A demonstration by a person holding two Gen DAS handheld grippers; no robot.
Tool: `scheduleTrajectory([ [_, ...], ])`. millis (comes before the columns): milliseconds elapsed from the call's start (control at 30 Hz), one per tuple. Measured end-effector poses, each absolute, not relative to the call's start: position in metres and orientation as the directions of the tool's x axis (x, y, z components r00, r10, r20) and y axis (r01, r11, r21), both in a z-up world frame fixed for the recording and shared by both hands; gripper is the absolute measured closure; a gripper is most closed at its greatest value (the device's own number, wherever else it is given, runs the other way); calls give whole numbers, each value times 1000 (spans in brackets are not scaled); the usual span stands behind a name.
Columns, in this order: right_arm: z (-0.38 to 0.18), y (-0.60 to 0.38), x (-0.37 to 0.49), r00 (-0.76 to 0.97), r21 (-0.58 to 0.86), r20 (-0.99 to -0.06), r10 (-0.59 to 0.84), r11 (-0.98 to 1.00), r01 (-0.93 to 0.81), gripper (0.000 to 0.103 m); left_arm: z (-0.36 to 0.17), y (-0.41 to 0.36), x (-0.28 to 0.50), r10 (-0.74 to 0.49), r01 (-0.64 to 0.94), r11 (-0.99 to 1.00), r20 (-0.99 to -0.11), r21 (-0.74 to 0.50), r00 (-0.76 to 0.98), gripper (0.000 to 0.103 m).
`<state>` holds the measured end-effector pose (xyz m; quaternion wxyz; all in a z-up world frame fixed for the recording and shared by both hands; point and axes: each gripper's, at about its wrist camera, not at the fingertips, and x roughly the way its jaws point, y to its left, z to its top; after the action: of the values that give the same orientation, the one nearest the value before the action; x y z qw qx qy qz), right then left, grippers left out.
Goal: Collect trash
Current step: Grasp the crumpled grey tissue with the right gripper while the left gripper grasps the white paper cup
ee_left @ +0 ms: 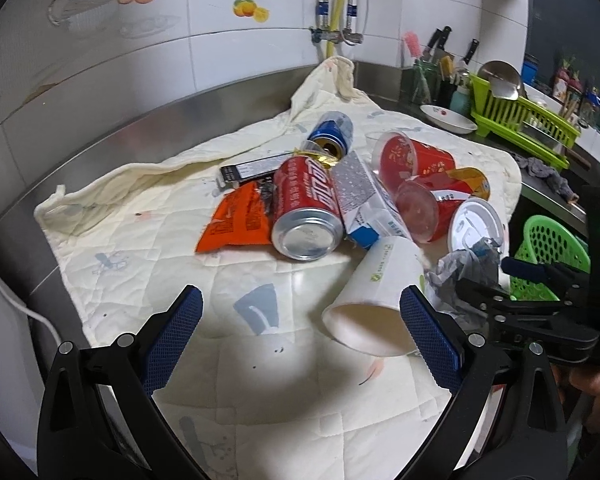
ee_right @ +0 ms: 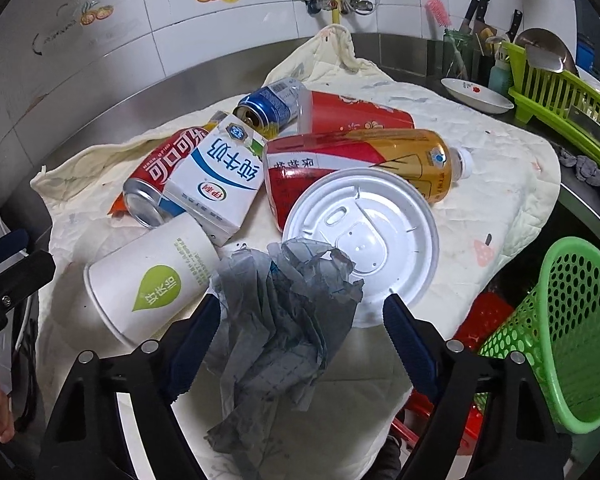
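Observation:
Trash lies piled on a cream quilted cloth [ee_left: 148, 264]: a red cola can [ee_left: 306, 216], a blue can [ee_left: 334, 130], a milk carton [ee_right: 220, 176], a white paper cup [ee_left: 374, 300], red cups [ee_left: 414, 162], a tea bottle [ee_right: 396, 160], a white lid [ee_right: 364, 236], an orange wrapper [ee_left: 234, 220]. My left gripper [ee_left: 300, 316] is open over bare cloth, its right finger beside the paper cup. My right gripper [ee_right: 300, 312] is open around a crumpled grey tissue [ee_right: 284, 320], which lies between its fingers in front of the lid; it also shows in the left wrist view [ee_left: 466, 272].
A green perforated basket [ee_right: 572, 320] stands off the counter's right edge, with a red basket [ee_right: 480, 320] below it. A green dish rack [ee_left: 516, 116], a white dish [ee_left: 448, 118] and knives stand at the back right. A tiled wall runs behind.

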<state>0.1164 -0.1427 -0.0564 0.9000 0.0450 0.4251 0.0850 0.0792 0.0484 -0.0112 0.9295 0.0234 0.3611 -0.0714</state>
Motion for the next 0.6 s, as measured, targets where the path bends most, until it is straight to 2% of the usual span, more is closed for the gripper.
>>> scheduleTrajectory([
  [367,-54,-151,105,641,216,-728,243,969,-122,59,-22,23,98,-207,282,959,-712,-13,671,8],
  [600,-48,-157,88,655,234,-709,262,963,-133,63,-34,2,115,-247,365,931,-746,-6,618,11],
])
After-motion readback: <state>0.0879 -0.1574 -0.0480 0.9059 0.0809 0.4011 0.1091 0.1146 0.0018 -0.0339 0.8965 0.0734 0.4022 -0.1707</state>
